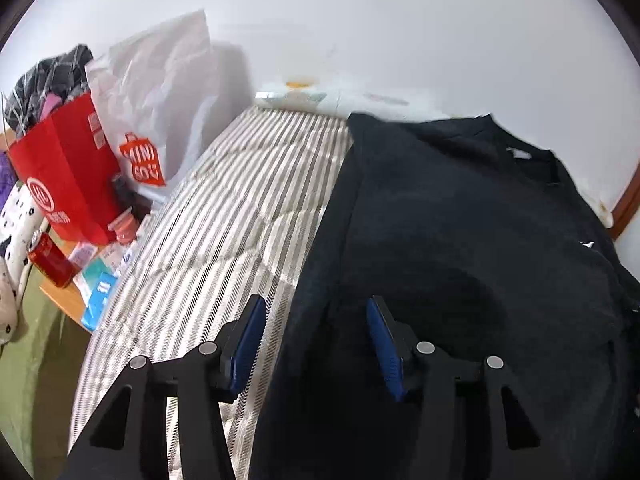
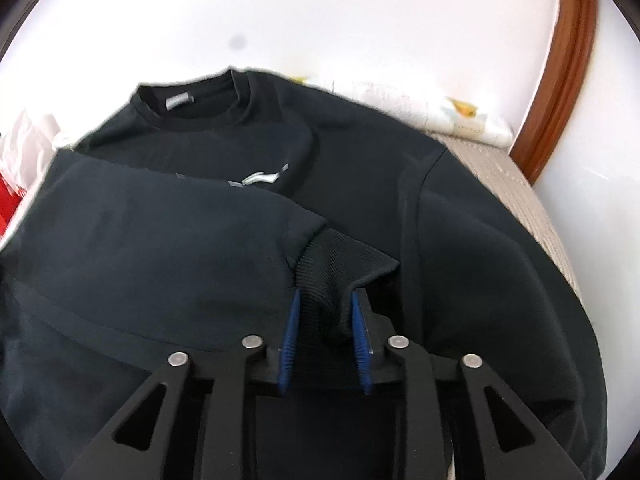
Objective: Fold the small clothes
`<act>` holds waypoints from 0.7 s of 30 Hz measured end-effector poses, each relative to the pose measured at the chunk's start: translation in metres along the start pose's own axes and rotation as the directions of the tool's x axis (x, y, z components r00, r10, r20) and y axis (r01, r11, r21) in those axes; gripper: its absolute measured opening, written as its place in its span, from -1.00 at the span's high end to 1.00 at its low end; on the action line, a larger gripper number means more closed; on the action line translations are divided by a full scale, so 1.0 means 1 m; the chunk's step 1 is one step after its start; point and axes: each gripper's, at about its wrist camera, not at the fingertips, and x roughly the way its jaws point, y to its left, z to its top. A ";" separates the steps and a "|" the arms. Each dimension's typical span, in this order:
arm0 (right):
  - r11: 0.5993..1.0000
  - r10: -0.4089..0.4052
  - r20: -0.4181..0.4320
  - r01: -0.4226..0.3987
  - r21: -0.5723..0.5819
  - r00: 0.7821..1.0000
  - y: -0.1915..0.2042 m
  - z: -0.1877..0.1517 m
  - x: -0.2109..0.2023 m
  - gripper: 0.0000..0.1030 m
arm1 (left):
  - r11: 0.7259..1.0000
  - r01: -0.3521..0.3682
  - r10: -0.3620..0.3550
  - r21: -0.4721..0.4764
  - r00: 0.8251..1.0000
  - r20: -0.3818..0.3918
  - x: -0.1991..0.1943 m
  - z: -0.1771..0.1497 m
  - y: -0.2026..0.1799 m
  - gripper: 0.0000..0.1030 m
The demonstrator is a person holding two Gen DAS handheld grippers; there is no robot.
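Black long-sleeved sweatshirt lay spread on striped mattress; right gripper pinched its ribbed cuff, left gripper hung agape over the near-left edge; the sleeve wanted laying flat, unbunched.

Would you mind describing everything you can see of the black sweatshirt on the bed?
The black sweatshirt lies front-up on the striped bedcover, collar toward the wall. It looks like soft matte knit, with a grey neck label, a small white chest mark and ribbed cuffs. One sleeve is folded across the chest, and its ribbed cuff sits between the fingers of the right gripper. The left gripper hovers open over its edge.
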 end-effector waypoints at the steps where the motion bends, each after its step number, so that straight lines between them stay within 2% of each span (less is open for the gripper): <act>1: 1.000 0.005 0.014 -0.005 0.022 1.000 -0.004 0.000 -0.008 0.38 | 1.000 -0.013 0.013 0.000 1.000 -0.015 0.004 0.000 0.000 0.04; 4: 0.995 0.013 0.069 -0.020 0.097 0.998 -0.023 -0.007 -0.037 0.00 | 0.999 -0.050 0.050 0.017 0.998 -0.040 0.009 -0.001 -0.006 0.02; 7: 0.990 -0.061 0.113 0.046 0.134 0.992 -0.048 -0.019 -0.063 -0.09 | 0.998 -0.042 0.043 0.038 0.998 -0.034 -0.002 -0.002 -0.012 0.03; 10: 0.973 -0.162 0.098 0.142 0.184 0.982 -0.085 -0.038 -0.084 -0.16 | 0.999 -0.021 0.023 0.050 0.999 -0.038 -0.013 -0.007 -0.018 0.03; 12: 0.959 -0.208 0.079 0.188 0.211 0.975 -0.107 -0.053 -0.095 -0.26 | 0.998 -0.006 0.009 0.059 0.999 -0.046 -0.018 -0.010 -0.023 -0.07; 14: 0.951 -0.232 0.045 0.217 0.218 0.972 -0.128 -0.073 -0.103 -0.45 | 0.997 0.004 -0.001 0.072 0.999 -0.044 -0.026 -0.015 -0.029 -0.16; 17: 0.945 -0.260 0.002 0.254 0.206 0.966 -0.146 -0.101 -0.109 -0.48 | 0.995 0.019 -0.015 0.097 0.999 -0.036 -0.040 -0.027 -0.037 -0.18; 21: 0.958 -0.247 -0.031 0.249 0.145 0.969 -0.159 -0.131 -0.105 -0.50 | 0.993 0.036 -0.030 0.115 0.998 -0.057 -0.055 -0.039 -0.043 -0.18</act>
